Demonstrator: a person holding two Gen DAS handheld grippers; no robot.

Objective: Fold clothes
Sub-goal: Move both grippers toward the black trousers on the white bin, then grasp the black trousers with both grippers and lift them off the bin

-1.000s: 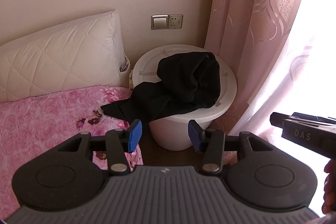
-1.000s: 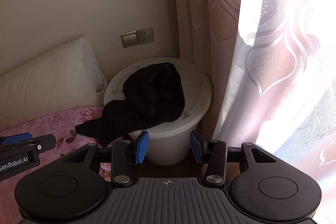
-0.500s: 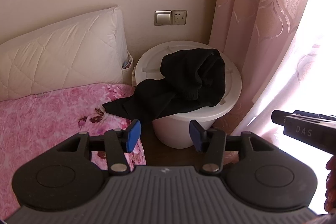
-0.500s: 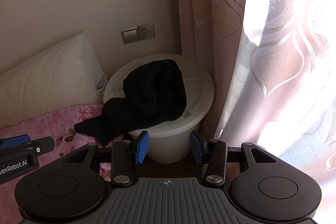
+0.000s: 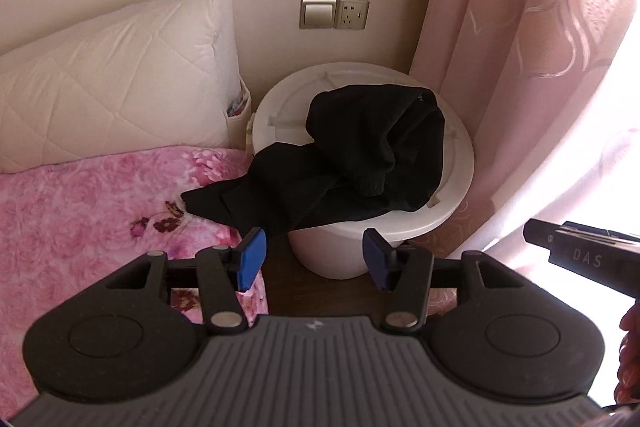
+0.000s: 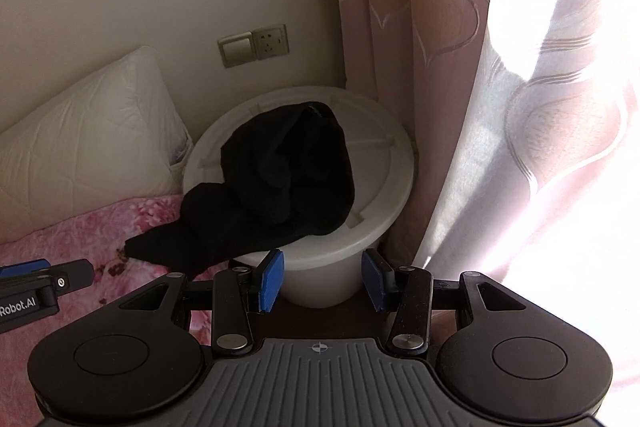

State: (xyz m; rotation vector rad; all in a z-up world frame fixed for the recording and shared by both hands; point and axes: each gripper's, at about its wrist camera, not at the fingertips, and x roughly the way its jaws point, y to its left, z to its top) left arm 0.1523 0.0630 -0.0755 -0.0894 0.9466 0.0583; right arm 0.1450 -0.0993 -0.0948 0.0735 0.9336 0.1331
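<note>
The black garment [image 5: 352,163] lies crumpled on the lid of a white bucket [image 5: 452,183], one dark tail spilling left-down onto the pink floral bed [image 5: 100,211], so its long axis runs from bucket to bed. It sits ahead of and beyond both claws. The left claw [image 5: 314,263] stands wide and empty, nearer the trailing tail; the right claw [image 6: 322,281] is parted too, holding nothing, nearer the bunched mass on the lid.
</note>
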